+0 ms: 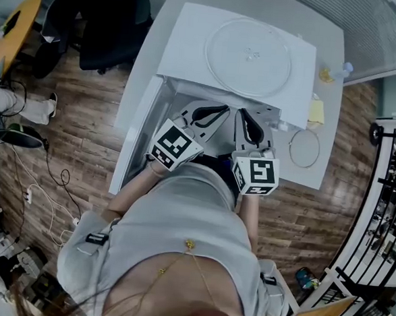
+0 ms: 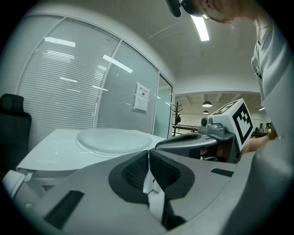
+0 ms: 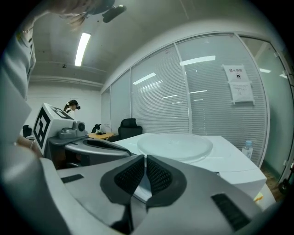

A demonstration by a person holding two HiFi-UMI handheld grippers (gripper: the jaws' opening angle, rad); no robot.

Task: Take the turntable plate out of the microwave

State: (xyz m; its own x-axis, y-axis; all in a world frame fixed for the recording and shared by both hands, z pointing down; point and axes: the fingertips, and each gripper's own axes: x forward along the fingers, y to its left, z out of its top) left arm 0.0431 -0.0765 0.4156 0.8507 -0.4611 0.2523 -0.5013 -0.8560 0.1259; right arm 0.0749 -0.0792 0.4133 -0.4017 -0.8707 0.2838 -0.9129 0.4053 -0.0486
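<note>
The left tongs [image 2: 148, 160] are pressed together with nothing between their pads. The right tongs [image 3: 144, 164] are closed and empty as well. The two are held side by side, close but not touching, at the front of the microwave [image 1: 193, 39], with their tips aimed at its open mouth just under the top edge. What looks like the door [image 1: 136, 126] stands swung out on the person's left.

The turntable plate [image 1: 251, 55] is not in the cavity. It lies flat on the microwave's top panel, toward the right, wholly on the panel, above and beyond both sets of tips. A thin roller ring [image 1: 305, 148] lies on the tabletop [image 1: 326, 115] to the right of the microwave.

Judged from this, the removal looks done. The risk now lies in where the plate rests. Smooth glass on a smooth, raised panel probably has little to hold it there. If either of the tongs bumps the casing, or the door is shut hard, the jolt could send the plate sliding toward an edge. A fall from there to the tabletop or floor would likely break it. With both tongs closed and empty, neither is ready to catch it.
</note>
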